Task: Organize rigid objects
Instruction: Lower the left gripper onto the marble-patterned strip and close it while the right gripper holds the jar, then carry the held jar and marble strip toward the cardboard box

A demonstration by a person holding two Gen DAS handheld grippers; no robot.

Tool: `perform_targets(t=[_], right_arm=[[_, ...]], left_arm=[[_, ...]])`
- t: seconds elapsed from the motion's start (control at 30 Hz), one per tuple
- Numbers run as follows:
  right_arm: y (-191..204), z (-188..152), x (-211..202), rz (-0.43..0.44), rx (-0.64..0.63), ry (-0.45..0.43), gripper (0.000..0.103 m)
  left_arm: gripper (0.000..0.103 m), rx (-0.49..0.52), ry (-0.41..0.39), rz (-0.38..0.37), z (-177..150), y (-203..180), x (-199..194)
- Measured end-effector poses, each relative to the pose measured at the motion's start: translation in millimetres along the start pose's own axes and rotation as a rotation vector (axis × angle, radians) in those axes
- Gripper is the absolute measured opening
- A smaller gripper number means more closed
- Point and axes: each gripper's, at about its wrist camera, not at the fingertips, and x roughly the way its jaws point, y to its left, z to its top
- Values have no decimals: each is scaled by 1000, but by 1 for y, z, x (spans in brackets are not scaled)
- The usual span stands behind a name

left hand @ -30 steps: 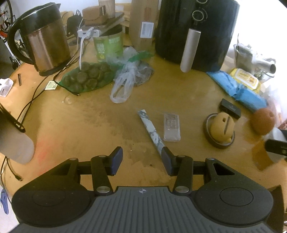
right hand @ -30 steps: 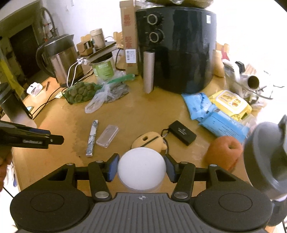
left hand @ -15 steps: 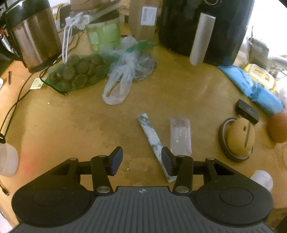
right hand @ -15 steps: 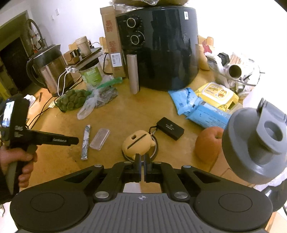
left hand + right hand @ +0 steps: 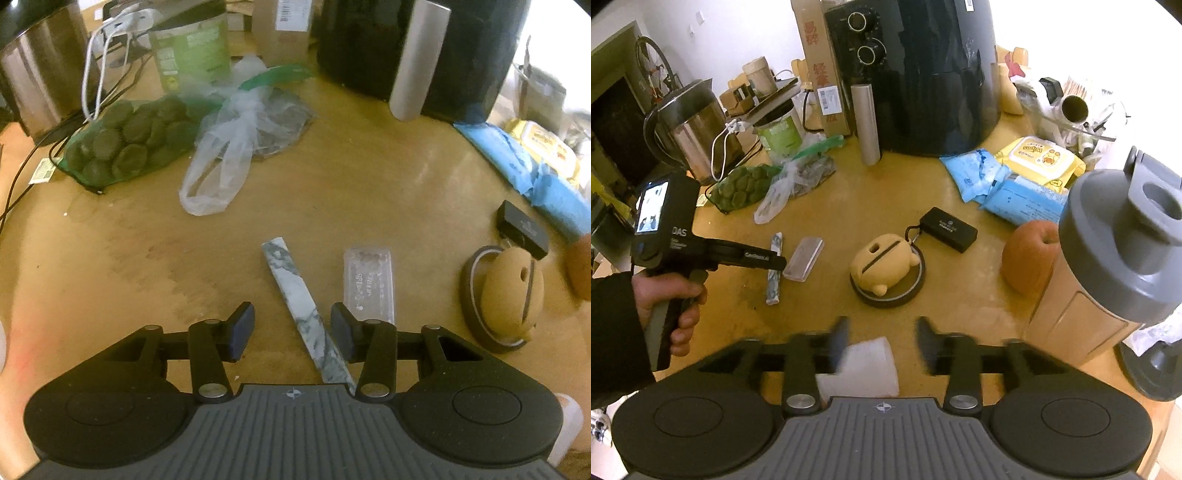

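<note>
Stick (image 5: pixel 301 295), long and flat with a grey and white marble look, lies on my yellow table (image 5: pixel 369 177). It sits between the fingers of my left gripper (image 5: pixel 292 329). Those fingers are partly open and are closing a little. The stick lies nearer the right-hand finger, but I cannot tell if that finger touches it. Just beside the stick lies a clear plastic case (image 5: pixel 369 284).

My right gripper (image 5: pixel 881 339) is opening its fingers, and they look blurry. A white cup-like thing (image 5: pixel 866 363) sits between them, close to the left-hand finger. I cannot tell if that finger presses on it.

Past my right fingers a tan toy (image 5: pixel 882 264) rests on a dark round coaster (image 5: pixel 916 280). A small black box (image 5: pixel 948 229) lies just behind it. An orange fruit (image 5: pixel 1028 254) sits beside a tan bottle with a grey lid (image 5: pixel 1115 251).

Farther back stands a big black air fryer (image 5: pixel 923 74). Near it are a steel kettle (image 5: pixel 690 129), a green tub (image 5: pixel 779 133), a bag of dark round things (image 5: pixel 125 142) and blue packs (image 5: pixel 997 184).

My left hand (image 5: pixel 665 299) holds its gripper's handle.
</note>
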Motion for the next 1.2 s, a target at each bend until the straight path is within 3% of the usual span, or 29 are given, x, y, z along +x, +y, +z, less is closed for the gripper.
perform_targets(t=[0.03,0.07,0.17,0.33,0.83,0.93,1.03,1.2], right_arm=[[1,0,1,-3,-2,3,74],[1,0,2,-3,-2,8,79],[3,-2,10,-1,-3,41,80],[10,-7,26,-2,-20,99,90],[35,-12,74,-34,-130,185,91],[39,-13,83,-57,-167,193,88],[44,-18,93,-74,-204,218,64],[46,-19,93,-72,-210,200,64]], left_arm=[[42,21,-7,12,-2,-3,0],[31,41,-17,9,-4,-4,-1],[16,74,-15,17,-6,-7,-4],[16,75,7,-1,-7,-3,-7],[16,15,-33,-38,-19,19,-49],[16,-3,-42,-38,-24,24,-59],[16,-23,-46,-38,-31,30,-68],[16,-55,-59,-40,-42,39,-85]])
